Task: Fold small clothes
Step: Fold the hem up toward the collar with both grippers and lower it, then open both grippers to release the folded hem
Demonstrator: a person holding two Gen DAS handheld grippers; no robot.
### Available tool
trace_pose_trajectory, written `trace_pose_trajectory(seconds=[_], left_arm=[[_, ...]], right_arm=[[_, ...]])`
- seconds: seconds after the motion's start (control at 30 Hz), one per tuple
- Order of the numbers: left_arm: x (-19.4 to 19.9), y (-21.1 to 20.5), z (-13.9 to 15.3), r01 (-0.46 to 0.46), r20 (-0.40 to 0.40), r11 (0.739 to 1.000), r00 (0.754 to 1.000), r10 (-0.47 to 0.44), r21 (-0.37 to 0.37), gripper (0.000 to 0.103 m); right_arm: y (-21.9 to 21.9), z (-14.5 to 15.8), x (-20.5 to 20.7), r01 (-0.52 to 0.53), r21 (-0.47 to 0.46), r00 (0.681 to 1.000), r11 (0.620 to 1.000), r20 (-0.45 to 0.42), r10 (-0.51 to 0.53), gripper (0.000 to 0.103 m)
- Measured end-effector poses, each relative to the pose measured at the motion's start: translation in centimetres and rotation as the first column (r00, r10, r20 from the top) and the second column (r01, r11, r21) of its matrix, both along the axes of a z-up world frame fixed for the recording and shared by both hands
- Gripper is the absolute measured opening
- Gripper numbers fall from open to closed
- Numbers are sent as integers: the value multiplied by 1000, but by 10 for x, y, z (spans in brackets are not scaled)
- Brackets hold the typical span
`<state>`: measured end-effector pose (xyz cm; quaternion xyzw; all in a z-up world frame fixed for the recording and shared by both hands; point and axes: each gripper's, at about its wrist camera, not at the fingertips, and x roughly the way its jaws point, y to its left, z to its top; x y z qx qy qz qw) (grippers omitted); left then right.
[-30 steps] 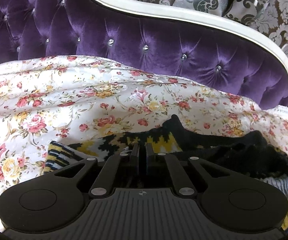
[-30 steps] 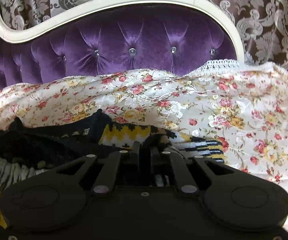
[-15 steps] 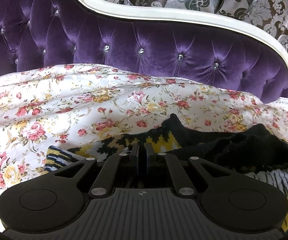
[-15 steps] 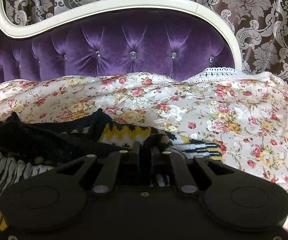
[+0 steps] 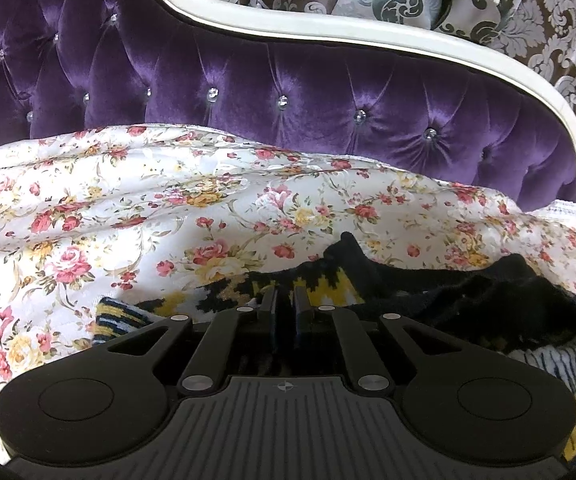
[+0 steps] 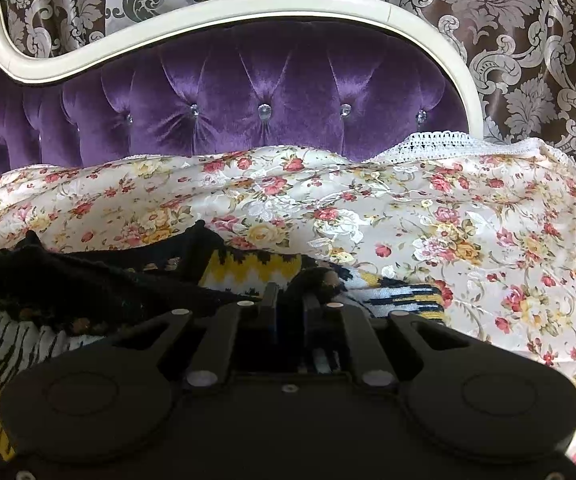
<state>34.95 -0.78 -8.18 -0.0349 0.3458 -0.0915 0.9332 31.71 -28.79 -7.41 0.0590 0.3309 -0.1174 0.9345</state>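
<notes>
A small knitted garment in black, yellow and white lies on the floral bedspread. In the left wrist view the garment spreads from centre to the right edge. My left gripper is shut on its edge, with knit between the fingers. In the right wrist view the garment spreads from centre to the left. My right gripper is shut on another part of its edge. The gripper bodies hide the cloth below the fingers.
The floral bedspread covers the bed, wrinkled, with a lace hem at the far right. The purple tufted headboard with a white frame rises behind it. Patterned curtains hang beyond.
Both grippers stay shut on the garment. Both views have tilted up slightly, so more curtain shows above the headboard, and the garment has shifted a little with them.
</notes>
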Motion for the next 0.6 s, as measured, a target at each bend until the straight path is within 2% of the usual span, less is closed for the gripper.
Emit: trace_pose_trajectory(seconds=[0.1, 0.17, 0.23, 0.3, 0.37, 0.6], left_arm=[[0, 1, 2, 2, -1, 1000, 1000, -2, -6, 10], [0, 2, 5, -8, 13, 1000, 1000, 8, -2, 19], [-1, 3, 10, -34, 43, 999, 999, 32, 33, 30], [1, 6, 13, -47, 56, 997, 997, 44, 58, 30], [4, 12, 16, -59, 56, 997, 997, 55, 58, 30], [-4, 23, 33, -75, 74, 995, 995, 69, 71, 33]], right_arm=[[0, 1, -1, 1, 1, 1000, 1000, 3, -1, 27], [-1, 3, -1, -2, 6, 1000, 1000, 5, 2, 33], [-2, 5, -1, 0, 11, 1000, 1000, 10, 0, 41], [-3, 8, -2, 16, -10, 1000, 1000, 23, -15, 70], [-4, 12, -2, 25, -40, 999, 999, 40, -24, 81], [-13, 26, -4, 40, -30, 998, 999, 57, -38, 80]])
